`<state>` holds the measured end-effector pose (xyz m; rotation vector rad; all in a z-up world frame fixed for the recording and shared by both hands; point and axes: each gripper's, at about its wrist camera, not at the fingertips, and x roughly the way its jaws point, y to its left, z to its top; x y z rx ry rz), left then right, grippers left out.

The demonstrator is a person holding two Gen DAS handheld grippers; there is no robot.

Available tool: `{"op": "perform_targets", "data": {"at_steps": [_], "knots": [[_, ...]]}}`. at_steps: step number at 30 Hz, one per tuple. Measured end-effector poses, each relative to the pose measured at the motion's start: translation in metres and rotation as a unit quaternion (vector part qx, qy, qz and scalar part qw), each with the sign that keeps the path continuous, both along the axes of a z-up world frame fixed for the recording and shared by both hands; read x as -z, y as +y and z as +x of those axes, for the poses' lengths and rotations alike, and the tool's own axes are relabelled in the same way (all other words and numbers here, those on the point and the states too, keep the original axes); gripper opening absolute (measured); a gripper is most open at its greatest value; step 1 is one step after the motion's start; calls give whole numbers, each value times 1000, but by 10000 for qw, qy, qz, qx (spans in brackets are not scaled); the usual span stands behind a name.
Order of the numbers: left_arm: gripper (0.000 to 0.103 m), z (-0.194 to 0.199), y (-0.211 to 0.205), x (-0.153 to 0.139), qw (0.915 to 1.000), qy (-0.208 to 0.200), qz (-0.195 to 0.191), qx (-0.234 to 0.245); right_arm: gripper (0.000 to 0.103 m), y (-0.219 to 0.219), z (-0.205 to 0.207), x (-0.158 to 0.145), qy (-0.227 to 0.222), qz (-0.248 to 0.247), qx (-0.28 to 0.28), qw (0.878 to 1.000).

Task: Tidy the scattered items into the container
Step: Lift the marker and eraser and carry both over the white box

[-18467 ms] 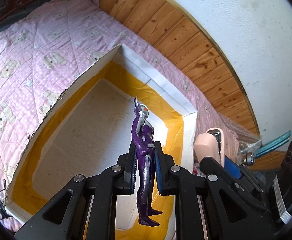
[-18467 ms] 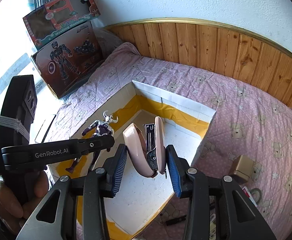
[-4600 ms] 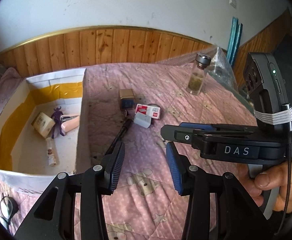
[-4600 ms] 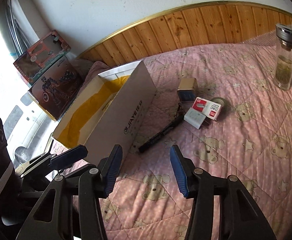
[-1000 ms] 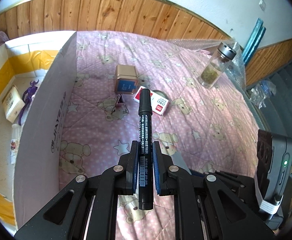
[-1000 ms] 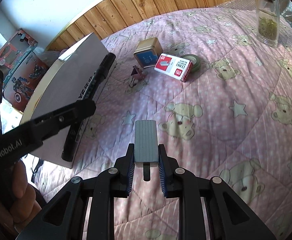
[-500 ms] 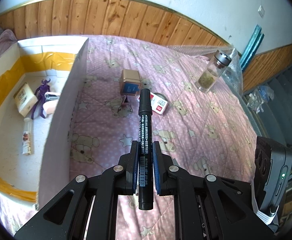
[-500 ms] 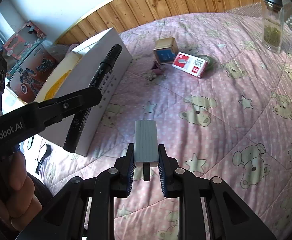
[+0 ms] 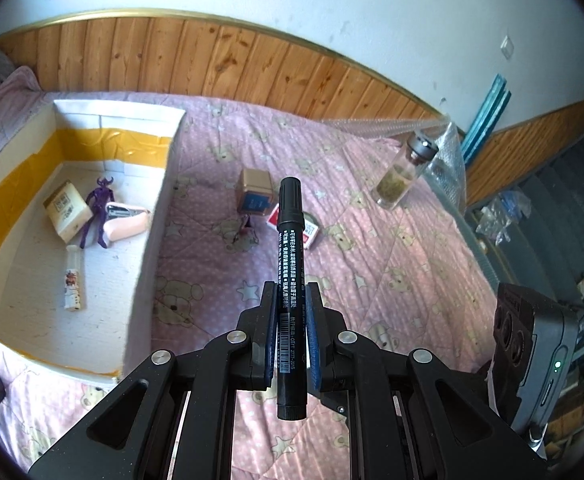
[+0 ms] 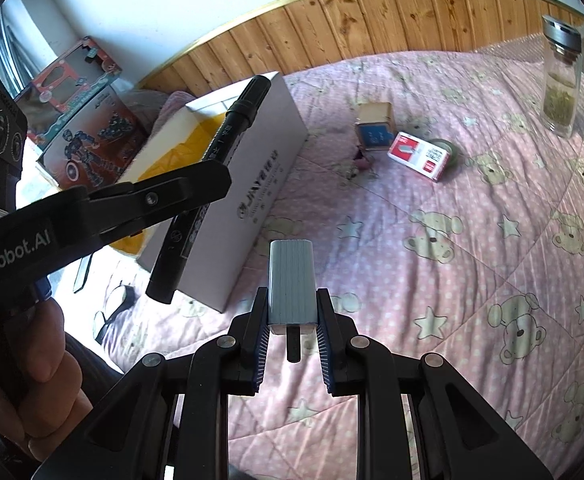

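My left gripper (image 9: 290, 300) is shut on a black marker (image 9: 290, 264) that points away over the pink quilt; from the right wrist view the marker (image 10: 207, 168) shows slanting in front of the box. My right gripper (image 10: 292, 304) is shut on a small grey ribbed plug-like block (image 10: 292, 280). The white cardboard box (image 9: 159, 200) with yellow tape inside lies to the left and holds a purple figure (image 9: 97, 208), a pink stapler (image 9: 127, 222), a tan packet (image 9: 67, 210) and a small tube (image 9: 72, 276).
On the quilt lie a tan and blue cube box (image 9: 255, 194), a red and white packet (image 10: 419, 154), a tape roll (image 10: 448, 148), a small dark clip (image 9: 245, 232). A glass jar (image 10: 560, 76) stands far right. Toy boxes (image 10: 87, 120) lean at the wall.
Both grippers have risen and drawn back with their loads. More of the box's inside shows in the left wrist view, and the quilt items look farther away.
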<state>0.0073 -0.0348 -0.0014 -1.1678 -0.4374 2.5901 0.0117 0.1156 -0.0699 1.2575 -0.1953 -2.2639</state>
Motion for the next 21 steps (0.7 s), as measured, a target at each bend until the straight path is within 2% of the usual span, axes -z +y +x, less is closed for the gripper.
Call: {"op": "perform_targets", "data": {"at_steps": [21], "knots": [[14, 15, -65, -28, 9961, 320, 559, -597, 23, -35, 14, -53, 452, -208, -377, 9980]]}}
